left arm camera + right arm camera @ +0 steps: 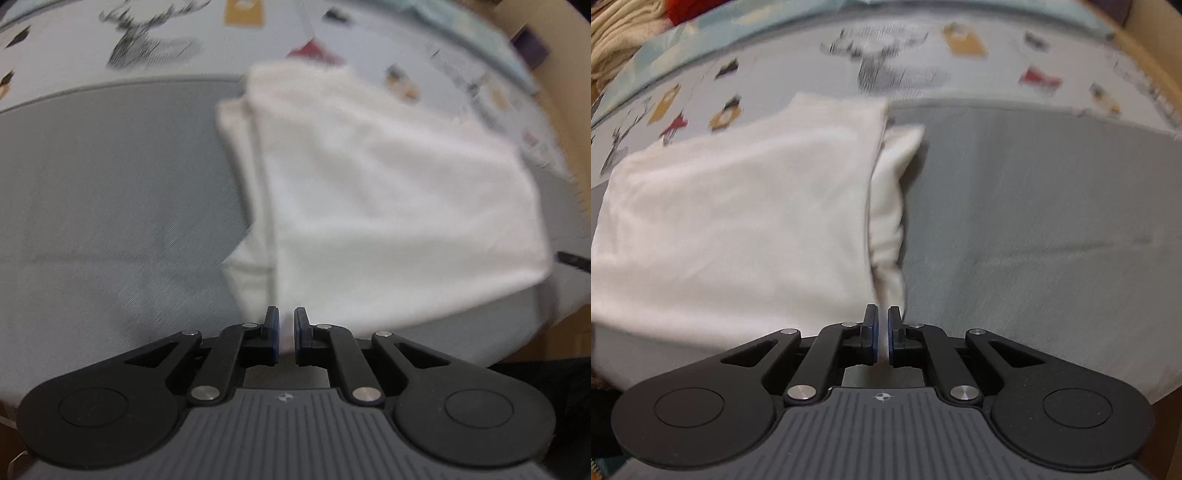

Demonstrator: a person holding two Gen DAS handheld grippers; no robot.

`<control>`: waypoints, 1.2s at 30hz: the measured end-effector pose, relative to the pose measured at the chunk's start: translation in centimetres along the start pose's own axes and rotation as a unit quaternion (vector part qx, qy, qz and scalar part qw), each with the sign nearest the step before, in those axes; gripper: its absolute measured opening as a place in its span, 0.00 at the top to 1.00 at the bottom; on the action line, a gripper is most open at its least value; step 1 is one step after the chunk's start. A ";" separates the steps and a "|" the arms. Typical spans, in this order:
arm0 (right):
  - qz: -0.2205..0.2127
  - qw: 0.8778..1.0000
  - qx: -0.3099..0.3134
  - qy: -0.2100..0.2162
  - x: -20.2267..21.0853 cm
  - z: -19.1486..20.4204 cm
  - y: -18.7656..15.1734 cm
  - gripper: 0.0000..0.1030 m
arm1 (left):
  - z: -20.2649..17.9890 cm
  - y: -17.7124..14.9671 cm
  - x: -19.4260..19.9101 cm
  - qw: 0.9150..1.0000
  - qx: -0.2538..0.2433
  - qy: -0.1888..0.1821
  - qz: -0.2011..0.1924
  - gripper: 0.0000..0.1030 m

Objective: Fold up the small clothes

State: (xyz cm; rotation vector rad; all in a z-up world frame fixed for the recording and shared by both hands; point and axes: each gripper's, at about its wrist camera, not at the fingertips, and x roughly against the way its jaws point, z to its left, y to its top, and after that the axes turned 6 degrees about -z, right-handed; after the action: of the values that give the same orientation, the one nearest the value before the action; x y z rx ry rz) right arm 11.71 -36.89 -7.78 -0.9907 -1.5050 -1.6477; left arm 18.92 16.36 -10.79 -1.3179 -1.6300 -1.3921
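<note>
Mid-fold on a white garment (pixel 388 199), looks like a small tee or vest, can't tell which through the motion blur. It lies on a grey mat (pixel 110 177) spread over a printed sheet with stag and house motifs (pixel 147 44); the far part of the garment runs off the mat onto the sheet. Left gripper (pixel 286 332): jaws nearly together, white cloth showing in the narrow gap, so I read it as pinching the near hem. Right gripper (pixel 882 332): same picture, jaws close, a sliver of white fabric between the blue pads, pinching the near edge at the other side. In the right wrist view the garment (pixel 738 206) already has one side panel turned over the body, with a tucked sleeve or flap (pixel 890 206) poking out along the fold line. In the left wrist view a second layer shows along the garment's left edge. My read: side folds done, both grippers hold the near edge ready for the bottom-to-top fold. Next move needs both hands to lift together, keep the edge taut and level, carry it over toward the far edge, and lay it down without dragging the tucked flap out. Risk: thin pinch, cloth could slip.
</note>
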 end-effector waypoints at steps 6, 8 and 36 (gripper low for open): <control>0.033 0.999 0.006 0.031 -1.8 0.5 -0.4 0.96 | -2.0 -0.9 -3.3 0.996 -0.058 0.027 0.065 0.93; 0.081 0.996 0.048 0.002 -3.3 1.3 -1.3 0.96 | -2.0 -1.0 -3.9 0.994 -0.066 0.030 0.081 0.92; -0.180 0.981 -0.041 -0.061 7.8 -3.7 0.9 0.76 | 2.5 4.5 -6.7 0.996 0.081 0.011 -0.035 0.89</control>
State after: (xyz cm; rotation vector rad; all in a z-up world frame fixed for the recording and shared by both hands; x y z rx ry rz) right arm 8.48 -40.56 -0.66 -0.9168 -1.7923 -1.9425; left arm 25.67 16.61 -15.98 -1.1583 -1.7506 -1.2805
